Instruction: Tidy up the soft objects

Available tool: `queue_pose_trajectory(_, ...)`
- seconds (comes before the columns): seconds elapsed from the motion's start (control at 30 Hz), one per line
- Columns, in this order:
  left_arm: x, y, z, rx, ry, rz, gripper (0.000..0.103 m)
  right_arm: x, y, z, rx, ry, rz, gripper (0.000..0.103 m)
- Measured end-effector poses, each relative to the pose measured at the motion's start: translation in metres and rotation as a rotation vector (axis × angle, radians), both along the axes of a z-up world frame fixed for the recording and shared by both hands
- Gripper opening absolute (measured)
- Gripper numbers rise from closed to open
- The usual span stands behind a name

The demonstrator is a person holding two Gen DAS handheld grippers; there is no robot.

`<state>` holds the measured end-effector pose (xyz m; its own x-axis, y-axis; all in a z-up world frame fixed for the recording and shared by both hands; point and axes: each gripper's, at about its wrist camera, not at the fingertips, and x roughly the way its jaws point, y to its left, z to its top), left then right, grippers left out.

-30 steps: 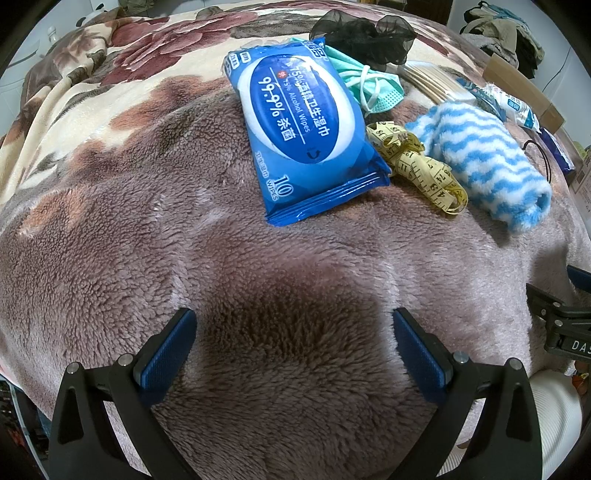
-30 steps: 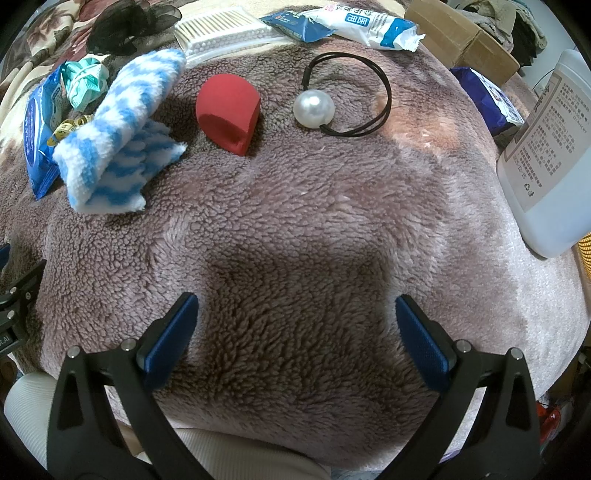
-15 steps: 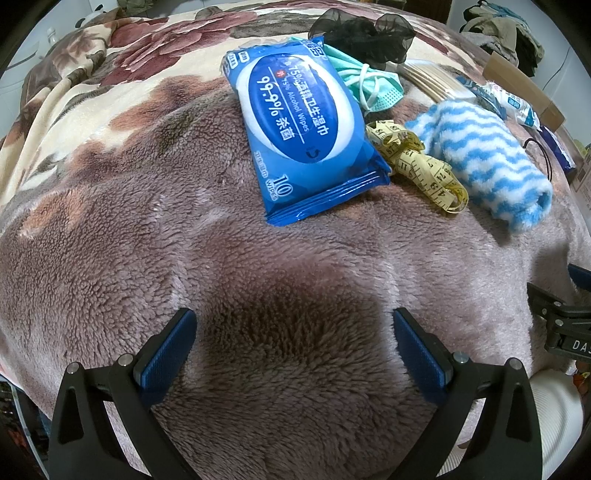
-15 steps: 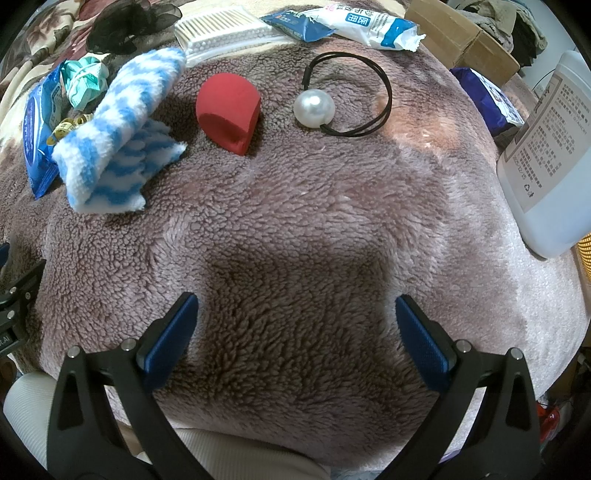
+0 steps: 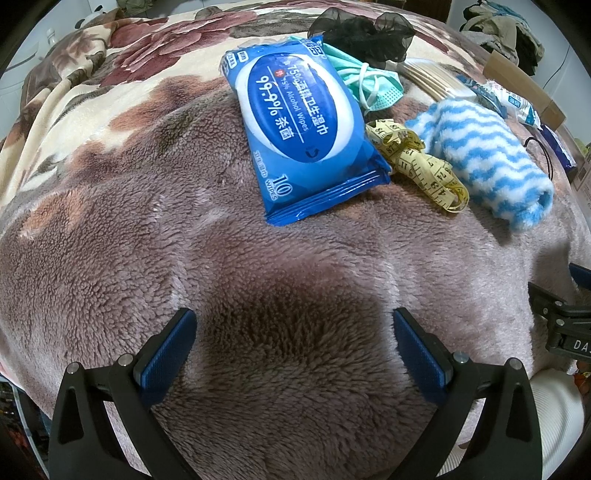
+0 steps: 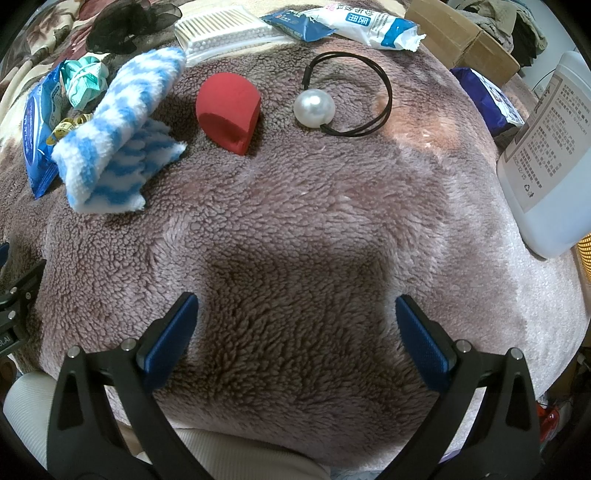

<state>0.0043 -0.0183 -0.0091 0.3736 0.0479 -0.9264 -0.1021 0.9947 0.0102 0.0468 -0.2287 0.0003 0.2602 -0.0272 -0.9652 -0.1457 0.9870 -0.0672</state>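
A fleece blanket carries several small items. In the left wrist view lie a blue wet-wipes pack, a green face mask, a yellow tape measure, a blue-and-white striped cloth and a black mesh scrunchie. The right wrist view shows the striped cloth, a red sponge and a pearl hair tie. My left gripper is open and empty, well short of the wipes. My right gripper is open and empty, well short of the sponge.
A cotton-swab pack and white-and-blue packets lie at the far edge. A white plastic bottle stands at the right, cardboard boxes behind. The other gripper's body shows at the right edge of the left view.
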Motion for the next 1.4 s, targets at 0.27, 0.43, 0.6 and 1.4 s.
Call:
queue_pose_trajectory(0.27, 0.000, 0.001, 0.000, 0.000, 0.000, -0.001, 0.103, 0.001, -0.004, 0.002, -0.001, 0.001, 0.000, 0.103)
queue_pose_trajectory(0.43, 0.000, 0.002, 0.001, -0.001, -0.001, -0.002, 0.103, 0.001, -0.005, 0.002, -0.001, 0.002, 0.001, 0.103)
queue_pose_trajectory(0.6, 0.000, 0.003, 0.003, 0.008, 0.002, -0.012, 0.103, 0.000, -0.004, 0.004, -0.001, 0.007, 0.007, 0.103)
queue_pose_trajectory(1.4, 0.021, 0.053, 0.097, -0.117, -0.179, 0.058, 0.102, 0.005, 0.003, 0.078, 0.133, -0.116, 0.039, 0.103)
